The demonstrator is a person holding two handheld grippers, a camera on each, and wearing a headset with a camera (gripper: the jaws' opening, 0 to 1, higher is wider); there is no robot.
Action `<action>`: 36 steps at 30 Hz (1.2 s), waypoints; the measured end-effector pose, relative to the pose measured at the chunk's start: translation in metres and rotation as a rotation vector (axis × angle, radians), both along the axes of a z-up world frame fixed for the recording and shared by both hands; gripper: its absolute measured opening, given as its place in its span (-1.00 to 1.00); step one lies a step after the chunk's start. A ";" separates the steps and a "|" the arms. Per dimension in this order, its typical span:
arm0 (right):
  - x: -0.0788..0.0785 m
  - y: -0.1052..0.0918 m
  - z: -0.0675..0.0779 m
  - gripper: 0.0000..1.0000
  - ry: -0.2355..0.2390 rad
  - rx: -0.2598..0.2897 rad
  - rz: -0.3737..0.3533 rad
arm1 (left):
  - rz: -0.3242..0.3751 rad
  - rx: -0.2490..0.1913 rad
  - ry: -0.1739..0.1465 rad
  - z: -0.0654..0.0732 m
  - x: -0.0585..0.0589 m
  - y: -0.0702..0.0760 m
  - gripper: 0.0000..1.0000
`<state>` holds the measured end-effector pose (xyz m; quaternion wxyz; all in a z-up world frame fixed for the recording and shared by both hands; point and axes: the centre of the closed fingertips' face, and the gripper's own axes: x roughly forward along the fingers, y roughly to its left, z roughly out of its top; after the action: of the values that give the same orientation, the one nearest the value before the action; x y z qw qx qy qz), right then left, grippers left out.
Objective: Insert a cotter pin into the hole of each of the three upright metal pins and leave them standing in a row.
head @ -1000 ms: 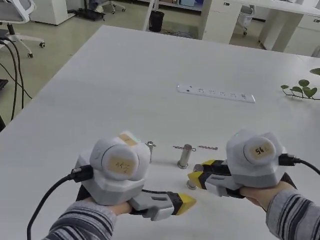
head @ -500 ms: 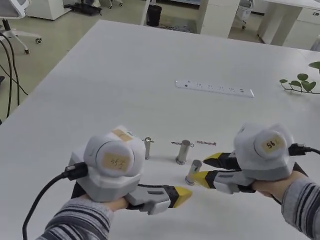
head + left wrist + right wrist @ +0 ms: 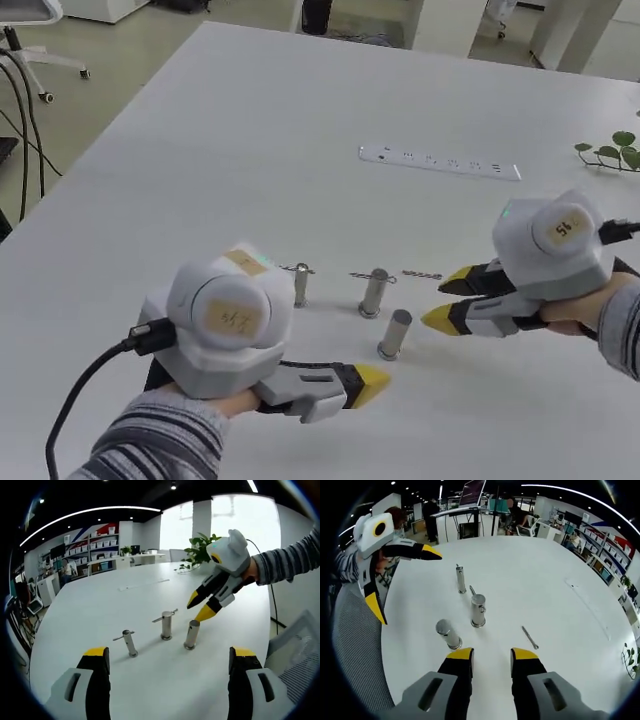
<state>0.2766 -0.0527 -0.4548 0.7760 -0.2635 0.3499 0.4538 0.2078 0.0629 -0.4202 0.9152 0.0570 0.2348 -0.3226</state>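
Three metal pins stand on the white table (image 3: 230,150). The left pin (image 3: 300,285) and the middle pin (image 3: 373,293) each carry a cotter pin through the top. The front pin (image 3: 395,334) stands bare, a little nearer me. A loose cotter pin (image 3: 421,274) lies flat right of the middle pin. My right gripper (image 3: 447,300) is open and empty just right of the front pin, tips pointing at it. My left gripper (image 3: 345,385) hovers wide open in front of the row, holding nothing. The loose cotter pin (image 3: 529,637) lies ahead of my right gripper (image 3: 492,655).
A white power strip (image 3: 440,161) lies further back on the table. Plant leaves (image 3: 610,152) reach in at the right edge. The table's left edge drops to a floor with cables and an office chair (image 3: 30,30).
The right gripper has drawn back to the right, away from the front pin, which now stands free. The left gripper has hardly moved. The head camera has shifted.
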 end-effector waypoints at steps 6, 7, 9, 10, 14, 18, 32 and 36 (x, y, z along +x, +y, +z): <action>0.022 -0.009 -0.002 -0.52 0.009 -0.030 0.002 | 0.003 -0.003 0.005 -0.001 0.000 0.001 0.97; 0.024 -0.010 -0.003 -0.54 0.010 -0.038 0.005 | 0.004 -0.004 0.007 -0.002 0.000 0.001 0.97; 0.031 -0.012 -0.005 -0.55 0.013 -0.050 0.011 | 0.003 -0.005 0.008 -0.002 0.000 0.001 0.97; 0.034 -0.012 -0.006 -0.55 0.015 -0.054 0.012 | 0.004 -0.005 0.009 -0.003 0.000 0.001 0.97; 0.044 -0.015 -0.010 -0.58 0.028 -0.077 0.022 | 0.005 -0.007 0.011 -0.003 0.000 0.001 0.97; 0.050 -0.015 -0.017 -0.62 0.052 -0.111 0.060 | 0.008 -0.035 0.011 0.000 0.001 0.000 0.96; 0.064 -0.013 -0.037 -0.85 0.105 -0.166 0.106 | 0.012 -0.056 0.020 0.000 0.000 0.000 0.93; 0.063 -0.014 -0.037 -0.94 0.117 -0.175 0.119 | 0.010 -0.058 0.025 0.000 -0.001 0.000 0.92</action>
<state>0.3399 -0.0665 -0.4918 0.7001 -0.3234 0.4166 0.4815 0.2070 0.0631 -0.4204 0.9150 0.0254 0.2368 -0.3255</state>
